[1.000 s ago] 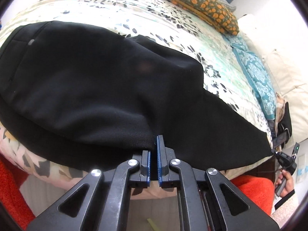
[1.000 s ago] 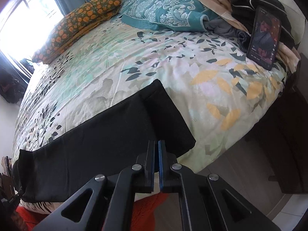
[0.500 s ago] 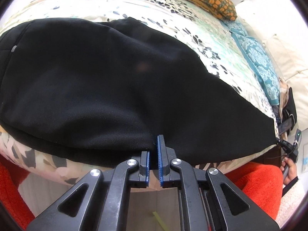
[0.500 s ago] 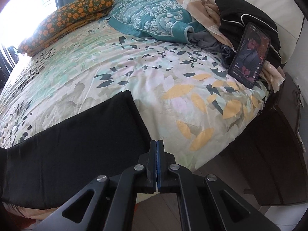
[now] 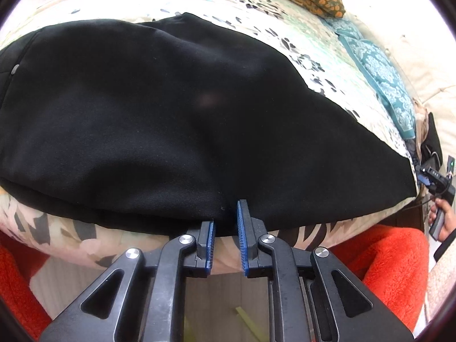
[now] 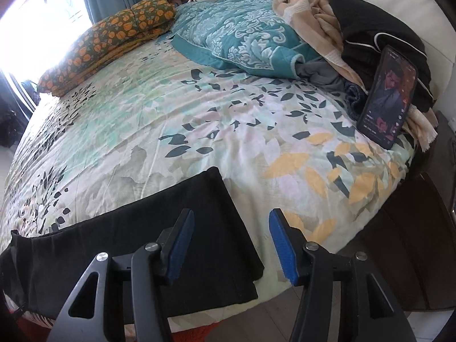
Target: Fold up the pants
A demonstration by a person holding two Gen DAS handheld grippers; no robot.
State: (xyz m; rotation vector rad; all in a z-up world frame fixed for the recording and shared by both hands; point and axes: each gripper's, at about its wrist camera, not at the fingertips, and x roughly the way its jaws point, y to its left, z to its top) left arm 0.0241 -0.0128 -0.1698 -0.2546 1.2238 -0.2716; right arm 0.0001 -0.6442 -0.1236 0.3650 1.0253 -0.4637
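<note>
Black pants [image 5: 171,119] lie flat along the near edge of the bed, folded lengthwise with the waist end at the left. My left gripper [image 5: 226,222] sits at their near edge; its jaws are opening, a narrow gap shows between the blue pads, and the cloth edge rests at the tips unpressed. In the right wrist view the leg hem [image 6: 216,245] lies flat on the bedspread. My right gripper [image 6: 232,213] hovers over the hem corner, its jaws opening wide with nothing pinched between them; the left finger [image 6: 179,239] is over the cloth.
The floral bedspread [image 6: 199,114] stretches beyond the pants. An orange patterned pillow [image 6: 114,37] and a teal pillow [image 6: 242,37] lie at the far side. A phone [image 6: 387,97] leans against piled clothes [image 6: 370,28]. Orange fuzzy fabric [image 5: 393,259] hangs below the bed edge; a hand [image 5: 444,216] shows at the far right.
The pants' upper layer came down and now lies flat. My right gripper went from shut to wide open, letting go of the hem. My left gripper's pads have parted slightly.
</note>
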